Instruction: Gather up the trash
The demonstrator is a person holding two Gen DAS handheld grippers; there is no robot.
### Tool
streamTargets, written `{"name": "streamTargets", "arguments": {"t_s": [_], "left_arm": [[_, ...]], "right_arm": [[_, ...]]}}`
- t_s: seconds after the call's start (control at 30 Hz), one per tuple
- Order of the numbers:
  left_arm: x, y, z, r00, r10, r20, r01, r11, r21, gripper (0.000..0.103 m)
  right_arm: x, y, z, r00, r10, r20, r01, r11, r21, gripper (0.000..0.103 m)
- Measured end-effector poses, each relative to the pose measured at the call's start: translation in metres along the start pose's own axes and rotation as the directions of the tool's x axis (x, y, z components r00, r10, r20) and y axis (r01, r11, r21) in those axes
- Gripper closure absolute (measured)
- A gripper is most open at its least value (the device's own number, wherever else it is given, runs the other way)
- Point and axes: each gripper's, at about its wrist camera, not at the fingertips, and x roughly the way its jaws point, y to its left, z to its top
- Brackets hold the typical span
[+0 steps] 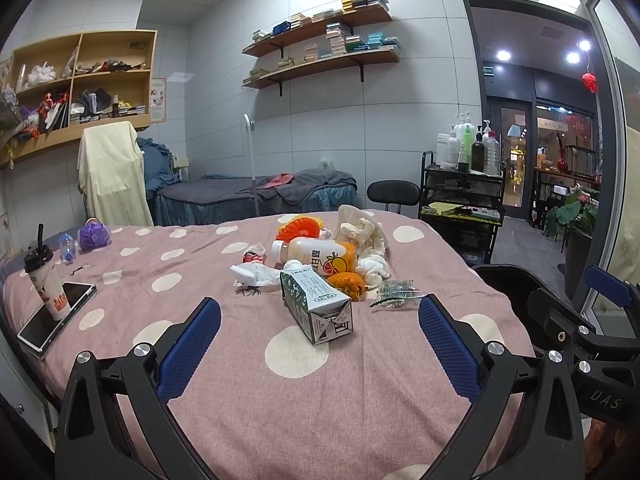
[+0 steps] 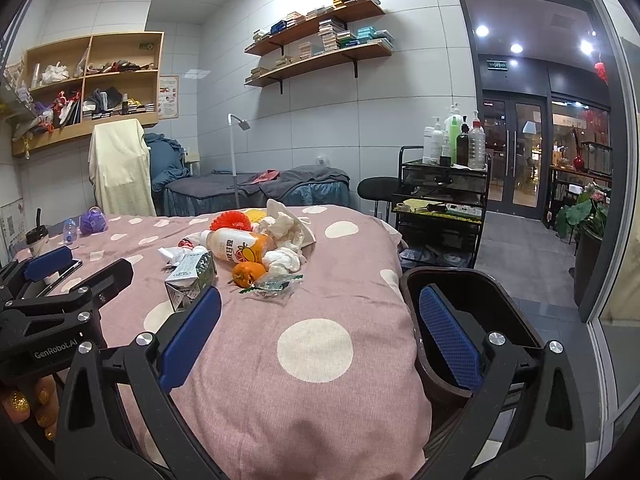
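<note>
Both sets of jaws spread wide and empty: left gripper (image 1: 320,344) held low over the near edge of the bed (image 1: 248,400), lined up on the milk carton (image 1: 316,304); right gripper (image 2: 320,344) out past the bed's right edge, its right-hand pad over the open mouth of the dark bin (image 2: 472,292).

Trash heaped in the middle of the bed, nearer the far edge than the near one: carton lying on its side at the front, juice bottle (image 1: 316,254) on its side behind it, orange peel (image 1: 346,284) and a crinkled green-and-clear wrapper (image 1: 394,292) just to the right, crumpled tissues (image 1: 370,240) piled behind and to the right.

Likely trouble:
- Carton probably light and thin-walled, glossy card, boxy with folded ends; apt to cave in or dribble leftovers onto the bedspread if squeezed hard.
- Bottle smooth, round, capped; apt to roll on the soft polka-dot cloth if nudged, or slip from ribbed blue pads.
- Wrapper flat and slick; hard to pinch without catching the woven fabric.
- Tissues soft, loose; easily scattered or picked up only in part.
- Lidded cup with straw (image 1: 46,280) standing on a tablet (image 1: 58,316) at the left edge; not obviously trash, easily toppled by a careless sweep.
</note>
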Motion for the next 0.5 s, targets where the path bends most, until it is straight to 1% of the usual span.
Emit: {"name": "streamTargets", "arguments": {"t_s": [0.5], "left_arm": [[0.0026,-0.0009,-0.0035,1.000,0.002,-0.006,-0.002,1.000,0.008,0.006]], "right_arm": [[-0.0001,-0.0007,-0.0003,1.000,0.001,0.000,-0.001,1.000,0.000,0.005]]}}
